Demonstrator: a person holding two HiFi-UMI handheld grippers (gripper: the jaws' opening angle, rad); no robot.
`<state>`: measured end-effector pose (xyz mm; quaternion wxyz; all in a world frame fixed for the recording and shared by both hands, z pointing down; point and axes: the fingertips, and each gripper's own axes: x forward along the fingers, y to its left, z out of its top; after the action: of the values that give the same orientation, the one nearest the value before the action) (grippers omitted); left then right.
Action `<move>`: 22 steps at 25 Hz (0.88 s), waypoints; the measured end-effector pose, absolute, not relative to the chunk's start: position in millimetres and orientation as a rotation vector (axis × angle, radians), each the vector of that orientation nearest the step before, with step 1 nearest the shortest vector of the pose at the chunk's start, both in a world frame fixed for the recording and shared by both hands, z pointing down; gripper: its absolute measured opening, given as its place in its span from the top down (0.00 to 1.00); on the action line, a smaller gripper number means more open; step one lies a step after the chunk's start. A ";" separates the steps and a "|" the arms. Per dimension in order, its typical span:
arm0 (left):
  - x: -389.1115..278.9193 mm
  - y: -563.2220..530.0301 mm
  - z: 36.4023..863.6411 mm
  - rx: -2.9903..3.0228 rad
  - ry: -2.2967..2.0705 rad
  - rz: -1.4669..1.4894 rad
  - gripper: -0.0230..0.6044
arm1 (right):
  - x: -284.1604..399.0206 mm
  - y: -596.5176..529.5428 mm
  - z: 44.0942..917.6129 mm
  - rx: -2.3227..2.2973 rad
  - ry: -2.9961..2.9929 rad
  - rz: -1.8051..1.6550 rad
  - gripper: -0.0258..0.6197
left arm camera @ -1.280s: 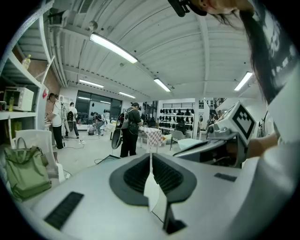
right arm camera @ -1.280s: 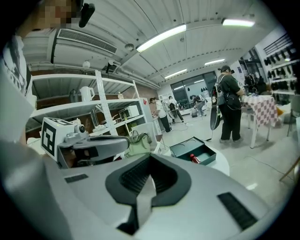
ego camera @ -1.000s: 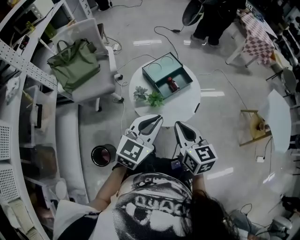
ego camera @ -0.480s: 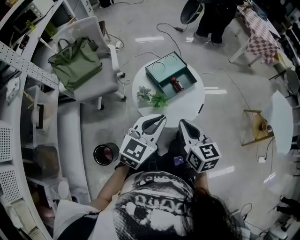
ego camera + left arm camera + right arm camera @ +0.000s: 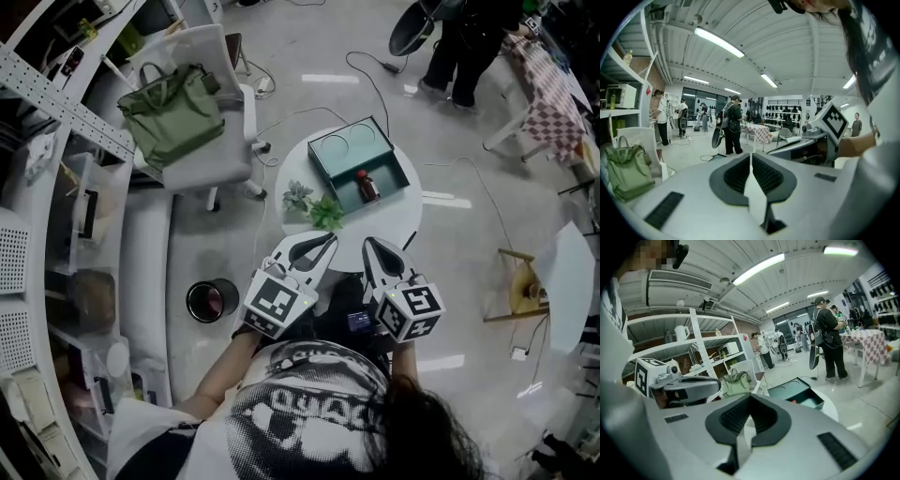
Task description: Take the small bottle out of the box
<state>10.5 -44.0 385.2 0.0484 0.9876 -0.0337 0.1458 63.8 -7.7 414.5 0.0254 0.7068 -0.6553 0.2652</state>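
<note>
- Left gripper (image 5: 325, 240), grey-white shell with black ribbed pads and a marker cube at the rear: jaws shut tip to tip, nothing between them, nothing touched. Confirmed in the left gripper view (image 5: 751, 155), pads meeting along one thin seam.
- Right gripper (image 5: 369, 245), same build: jaws likewise pressed together and empty, clear of every object. Confirmed in the right gripper view (image 5: 750, 397), with no gap at the tips.
- Both held side by side in front of the person's chest, tips above the near edge of the round white table (image 5: 380, 225), pointing toward its middle and well short of the box.
- Teal rectangular box (image 5: 342, 148), open, on the far half of the table: one section closed over with a panel bearing two ring marks, the other an open compartment.
- Small dark reddish bottle (image 5: 368, 185): lying inside the open compartment, toward its middle, apart from both grippers. Visible in the right gripper view as a red speck (image 5: 794, 401) within the box (image 5: 800, 391).
- Small green plants (image 5: 314, 204): on the table just beside the box, between box and left gripper.
- Olive green bag (image 5: 173, 114): resting on a grey chair (image 5: 234, 164) beside the table.
</note>
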 end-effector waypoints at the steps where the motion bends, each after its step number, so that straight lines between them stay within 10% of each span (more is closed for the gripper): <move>1: 16.3 -46.6 386.1 3.010 -0.118 0.450 0.93 | 70.2 -9.8 416.0 2.171 -2.033 0.824 0.96; 22: 119.9 -83.8 381.3 2.961 -0.521 0.454 0.93 | 184.1 -49.2 483.4 1.788 -2.155 0.957 0.96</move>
<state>119.9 -83.8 381.3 0.0503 0.9726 -0.1711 0.1492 184.1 -49.2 483.4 0.0910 0.6019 -0.7251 0.3220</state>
